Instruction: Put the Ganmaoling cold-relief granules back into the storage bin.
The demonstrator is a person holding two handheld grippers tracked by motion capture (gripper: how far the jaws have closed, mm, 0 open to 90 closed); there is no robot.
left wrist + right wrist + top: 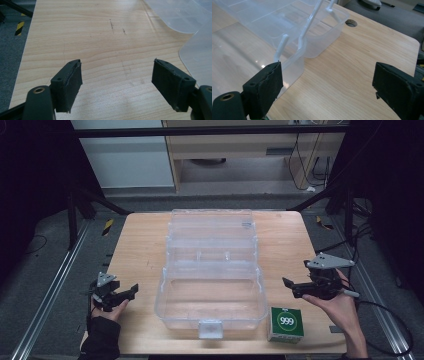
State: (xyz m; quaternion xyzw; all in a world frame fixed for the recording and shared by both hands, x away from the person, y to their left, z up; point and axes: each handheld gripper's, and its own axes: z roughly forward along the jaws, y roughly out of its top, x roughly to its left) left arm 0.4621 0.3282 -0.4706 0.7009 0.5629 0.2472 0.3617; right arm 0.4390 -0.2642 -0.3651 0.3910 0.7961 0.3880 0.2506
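Glossy clear plastic box (212,270) on a matt, pale wood-grain table (140,245); matt black claw pads (71,85).

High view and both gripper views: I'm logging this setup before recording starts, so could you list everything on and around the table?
Table: one, light wood, centre of the high view.
Storage box: one, clear plastic, lid open and tiered trays spread out, mid-table.
Small carton: one, green and white, printed 999, at the near edge just right of the box's front corner.
Cable hole: one, round, in the tabletop beyond the box in the right gripper view.
Left gripper: one, black, jaws open, left of the box, holding nothing.
Right gripper: one, black, jaws open, right of the box, holding nothing.
Hands: two, each around a gripper.
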